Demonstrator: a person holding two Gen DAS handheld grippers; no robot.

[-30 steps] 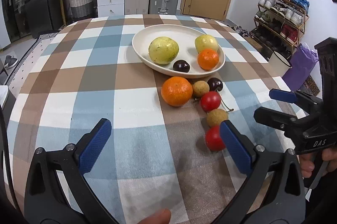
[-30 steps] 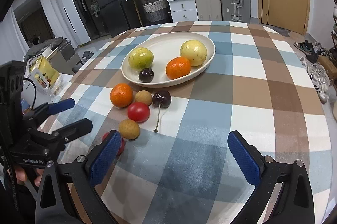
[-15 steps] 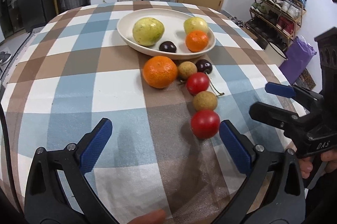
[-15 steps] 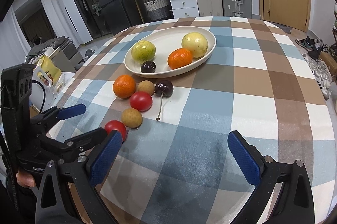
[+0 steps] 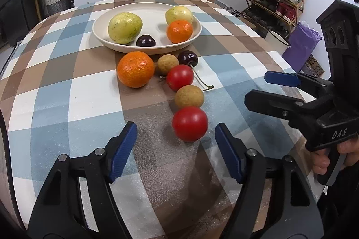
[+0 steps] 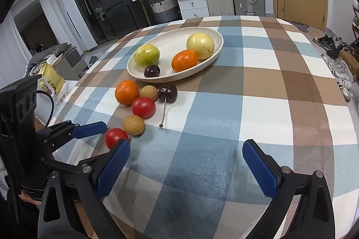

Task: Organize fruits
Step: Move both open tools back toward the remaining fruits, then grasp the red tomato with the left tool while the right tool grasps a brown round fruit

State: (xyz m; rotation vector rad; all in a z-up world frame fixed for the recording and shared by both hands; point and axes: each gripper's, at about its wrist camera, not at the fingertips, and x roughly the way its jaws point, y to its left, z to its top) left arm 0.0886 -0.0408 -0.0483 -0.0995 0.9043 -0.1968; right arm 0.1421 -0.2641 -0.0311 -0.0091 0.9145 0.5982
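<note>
On the checked surface (image 5: 67, 93), left tongs (image 5: 175, 144) stand released, jaws just narrowing, nearest red tomato (image 5: 189, 123) at their one o'clock, untouched. Right tongs (image 6: 186, 162) gape wide, grasping nothing. Bowl (image 5: 101, 34) sits at twelve o'clock beyond the loose fruit.

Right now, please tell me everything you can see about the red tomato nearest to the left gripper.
The nearest red tomato is small, round, smooth and glossy, with no stem showing. It rests on the checked tablecloth at the near end of a line of fruit, beside or just touching a brown longan. It lies just ahead of the left gripper, whose jaws have just been closing; nothing grips it.
</note>
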